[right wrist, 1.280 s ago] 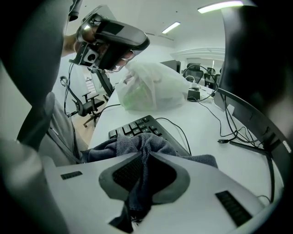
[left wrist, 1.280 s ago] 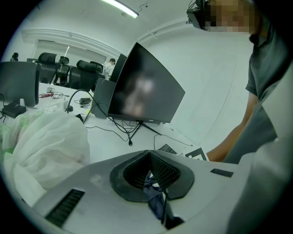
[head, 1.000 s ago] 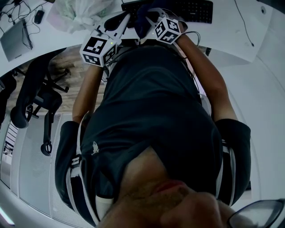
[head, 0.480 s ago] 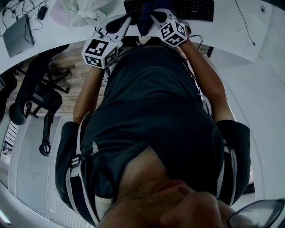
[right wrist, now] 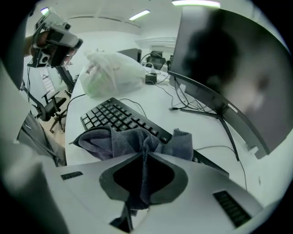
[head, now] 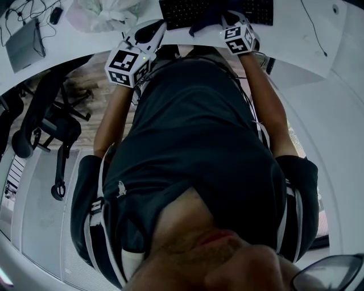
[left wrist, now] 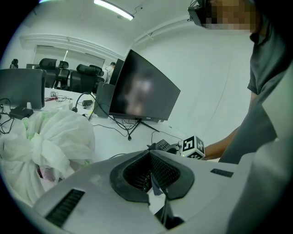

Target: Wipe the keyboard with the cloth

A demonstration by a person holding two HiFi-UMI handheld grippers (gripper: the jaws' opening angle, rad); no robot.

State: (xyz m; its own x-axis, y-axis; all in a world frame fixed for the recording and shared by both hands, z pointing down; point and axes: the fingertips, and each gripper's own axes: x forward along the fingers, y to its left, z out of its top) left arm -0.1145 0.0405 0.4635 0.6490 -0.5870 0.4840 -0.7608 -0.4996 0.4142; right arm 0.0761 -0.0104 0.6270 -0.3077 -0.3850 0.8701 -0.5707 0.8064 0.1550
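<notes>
A black keyboard [head: 196,11] lies on the white desk [head: 296,45] at the top of the head view. My right gripper [head: 224,21] is shut on a dark grey-blue cloth [right wrist: 132,137], which bunches between its jaws and drapes onto the keyboard [right wrist: 114,116] about midway along it. The cloth [head: 206,20] hides the fingertips in the head view. My left gripper [head: 161,24] hovers at the desk edge left of the keyboard, jaws together with nothing between them. In the left gripper view, the right gripper's marker cube [left wrist: 193,147] shows beyond the left gripper [left wrist: 149,154].
A white plastic bag [head: 105,14] sits on the desk left of the keyboard. A dark monitor [right wrist: 238,77] on a stand rises behind it, with cables [right wrist: 183,107] trailing across the desk. A grey laptop [head: 23,42] lies far left. Office chairs [head: 45,119] stand on the floor below.
My right gripper has slid to the right along the keyboard, dragging the cloth with it and rolling. The left gripper has stayed almost where it was.
</notes>
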